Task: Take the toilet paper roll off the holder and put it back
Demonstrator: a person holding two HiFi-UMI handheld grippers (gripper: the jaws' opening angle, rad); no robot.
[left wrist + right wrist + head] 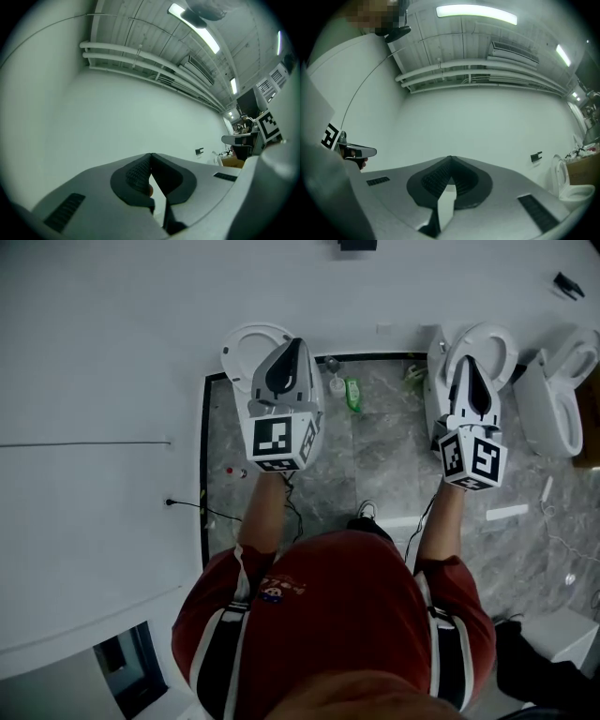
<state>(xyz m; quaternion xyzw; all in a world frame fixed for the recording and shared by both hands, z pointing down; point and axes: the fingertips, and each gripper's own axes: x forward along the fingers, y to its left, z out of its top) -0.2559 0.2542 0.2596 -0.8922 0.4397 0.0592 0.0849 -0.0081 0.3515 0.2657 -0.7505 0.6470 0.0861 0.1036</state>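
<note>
Hovering closed: left gripper (pixel 297 343) and right gripper (pixel 469 362).

Torso (pixel 328 624) cut off below, black wall fitting (pixel 536 156) too small to identify, toilet (pixel 574 191) cropped at rim

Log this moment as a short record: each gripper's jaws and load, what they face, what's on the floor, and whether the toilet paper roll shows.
left gripper: jaws together, nothing between them
right gripper: jaws together, nothing held
facing: bare white wall with a small black wall fitting
floor: grey marble floor, with a white toilet and a green bottle
toilet paper roll: not seen in any view
person: red shirt, both arms stretched forward
</note>
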